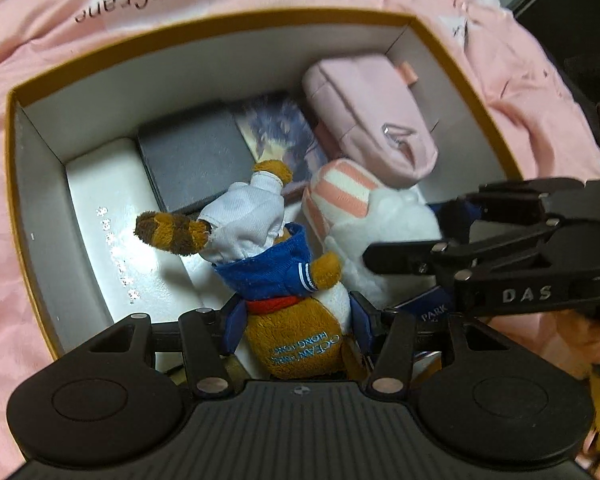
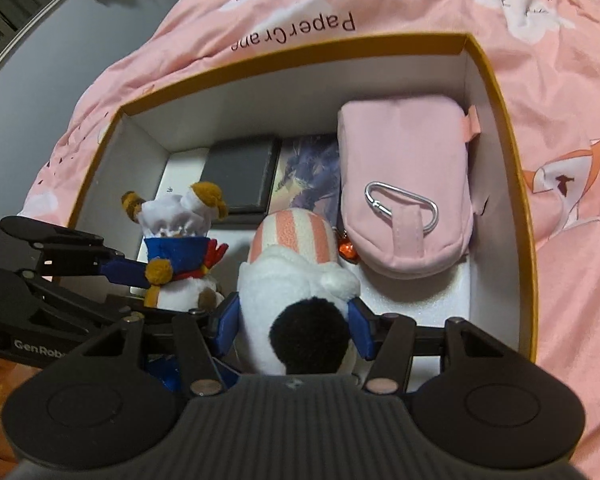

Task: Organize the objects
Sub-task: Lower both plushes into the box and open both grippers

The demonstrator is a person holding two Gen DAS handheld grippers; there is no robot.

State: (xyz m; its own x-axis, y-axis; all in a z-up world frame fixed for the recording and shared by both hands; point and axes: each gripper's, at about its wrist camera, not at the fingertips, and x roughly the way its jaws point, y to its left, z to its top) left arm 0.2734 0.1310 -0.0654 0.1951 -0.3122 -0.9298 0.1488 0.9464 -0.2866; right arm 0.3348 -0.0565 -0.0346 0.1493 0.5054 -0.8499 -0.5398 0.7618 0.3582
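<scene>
Inside the orange-rimmed box [image 2: 496,92], which is sitting on a pink bedspread [image 2: 560,60], most of the sorting is already looking done: a pink pouch [image 2: 404,168] with a silver carabiner is lying against the right wall, a dark grey case [image 2: 240,176] and a purple-printed card [image 2: 308,176] are lying flat toward the far side, and a white box [image 1: 112,216] is resting along the left wall. The left gripper [image 1: 294,320] is clamping its blue-padded fingers on the brown plush [image 1: 284,264], a raccoon-like toy in a blue hoodie and white cap, holding it head-down over the box's near left part, just above the white box. The right gripper [image 2: 294,322] is squeezing the white plush [image 2: 296,280], the one with the pink-striped hat and black patch, and is holding it in the middle of the box, just beside the pouch and the brown toy. Both claws are closed partway, only as far as the soft bodies are allowing. Whether either toy is already touching the floor of the box cannot be told. Judging by this, what is remaining is setting the two toys down and letting go; the free space near the front wall is looking tight, so the plush may be needing a little pressing in.
</scene>
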